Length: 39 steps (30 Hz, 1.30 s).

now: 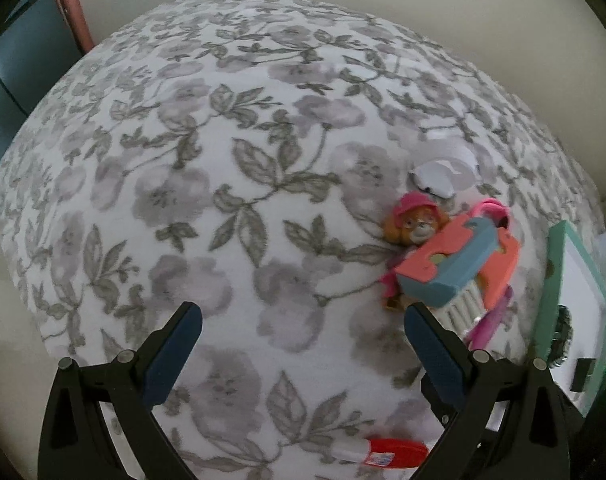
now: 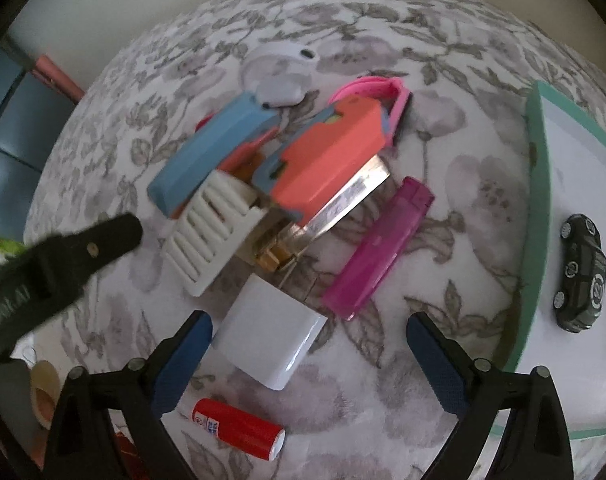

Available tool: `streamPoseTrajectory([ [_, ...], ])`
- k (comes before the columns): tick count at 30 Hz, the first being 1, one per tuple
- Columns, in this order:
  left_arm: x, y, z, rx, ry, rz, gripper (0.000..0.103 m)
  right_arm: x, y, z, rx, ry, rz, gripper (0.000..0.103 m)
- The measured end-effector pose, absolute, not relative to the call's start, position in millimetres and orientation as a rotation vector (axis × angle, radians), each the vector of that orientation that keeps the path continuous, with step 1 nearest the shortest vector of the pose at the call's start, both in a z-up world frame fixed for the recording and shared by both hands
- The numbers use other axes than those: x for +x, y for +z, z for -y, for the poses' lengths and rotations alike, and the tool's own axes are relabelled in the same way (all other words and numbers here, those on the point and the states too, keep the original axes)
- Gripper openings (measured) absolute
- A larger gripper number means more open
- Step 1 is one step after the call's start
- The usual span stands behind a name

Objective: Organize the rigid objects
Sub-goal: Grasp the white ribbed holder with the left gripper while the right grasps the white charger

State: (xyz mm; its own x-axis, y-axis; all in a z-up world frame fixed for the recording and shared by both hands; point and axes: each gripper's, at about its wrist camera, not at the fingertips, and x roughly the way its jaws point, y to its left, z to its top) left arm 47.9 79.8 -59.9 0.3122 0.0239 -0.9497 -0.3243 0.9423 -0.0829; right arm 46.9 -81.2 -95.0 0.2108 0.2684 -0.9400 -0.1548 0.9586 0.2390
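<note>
Here, the surface covered in a white cloth printed with grey flowers and leaves (image 2: 455, 184) carries nearly everything still unsorted, so by this view the task is judged barely begun. The mint-rimmed white tray (image 2: 537, 208) at the right holds a single item, the small dark toy car (image 2: 581, 272); the rest of it that shows is bare. Left of the tray lies a heap: a coral and blue plastic toy block (image 2: 327, 168) over a white ribbed plastic piece (image 2: 211, 232), with a translucent magenta lighter (image 2: 379, 248) beside it, apart from the tray. A white square charger block (image 2: 271, 340) lies just below the heap, near the left pad of the right tool (image 2: 309, 360), whose jaws stand wide apart and empty. A red and white cylindrical stick (image 2: 239, 426) lies nearer the camera. The left tool (image 1: 303, 344), likewise apart and holding nothing, hovers over bare cloth beside a pink-capped toy pup figure (image 1: 417, 226)
</note>
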Motion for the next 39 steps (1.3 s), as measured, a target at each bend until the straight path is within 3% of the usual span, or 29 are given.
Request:
streamPoseTrajectory([
  [7,48.9,-55.9,-68.7,-0.301,0.150,-1.228,0.100,44.9,-96.7,96.9,0.156,0.275,-1.346,0.084],
  [11,51.6,-58.8,-60.6,-0.309,0.102,-1.243,0.100,40.5,-91.8,88.5,0.123,0.295,-1.340,0.072],
  [21,63.6,-67.7,-33.9,-0.246,0.035,-1.273,0.100,38.0,-86.3,96.7,0.061,0.246,-1.326,0.072],
  [22,64.2,-68.0,-31.8,-0.236,0.028,-1.274,0.098,37.9,-86.5,97.0,0.060,0.247,-1.327,0.072],
  [24,64.6,-68.2,-28.5,-0.225,0.014,-1.275,0.086,36.9,-86.6,98.0,0.068,0.258,-1.330,0.072],
  [30,67.4,-72.9,-19.7,-0.194,-0.020,-1.291,0.075,38.1,-93.8,87.9,0.066,0.273,-1.351,0.068],
  [35,72.1,-80.4,-10.7,-0.164,-0.049,-1.314,0.051,40.4,-96.8,87.4,0.075,0.280,-1.362,0.060],
  [39,74.4,-83.9,-10.0,-0.159,-0.055,-1.316,0.048,41.9,-98.4,87.8,0.074,0.282,-1.365,0.059],
])
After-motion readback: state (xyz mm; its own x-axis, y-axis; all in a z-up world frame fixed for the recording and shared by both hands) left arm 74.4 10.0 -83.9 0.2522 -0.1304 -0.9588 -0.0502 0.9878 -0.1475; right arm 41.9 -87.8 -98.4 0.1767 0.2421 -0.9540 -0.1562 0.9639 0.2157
